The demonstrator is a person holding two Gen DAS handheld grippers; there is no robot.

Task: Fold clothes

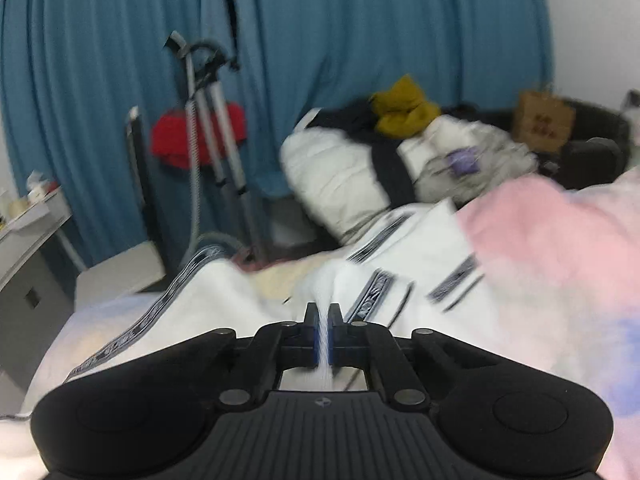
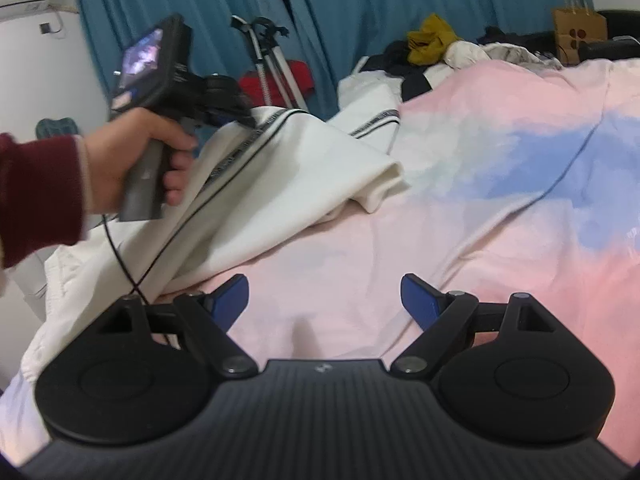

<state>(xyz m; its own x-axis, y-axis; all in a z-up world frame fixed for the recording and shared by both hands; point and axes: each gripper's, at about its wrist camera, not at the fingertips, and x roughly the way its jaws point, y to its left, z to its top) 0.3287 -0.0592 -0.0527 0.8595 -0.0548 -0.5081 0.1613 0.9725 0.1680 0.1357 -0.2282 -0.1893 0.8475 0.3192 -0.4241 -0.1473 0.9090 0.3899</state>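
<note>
A white garment with dark patterned trim [image 1: 224, 300] lies on a bed with a pink and blue cover [image 1: 552, 264]. My left gripper [image 1: 323, 320] is shut on a pinch of the white fabric, which runs up between its blue pads. In the right wrist view the garment [image 2: 280, 184] is lifted at the left, held by the left gripper [image 2: 240, 114] in a hand with a dark red sleeve. My right gripper [image 2: 324, 300] is open and empty, low over the pink cover [image 2: 440, 216], to the right of the garment.
A pile of white, dark and mustard clothes [image 1: 400, 148] lies at the far end of the bed, with a brown paper bag [image 1: 544, 122] beyond. A garment steamer stand [image 1: 208, 128] and blue curtains [image 1: 360, 40] stand behind. A grey desk [image 1: 28, 248] is at the left.
</note>
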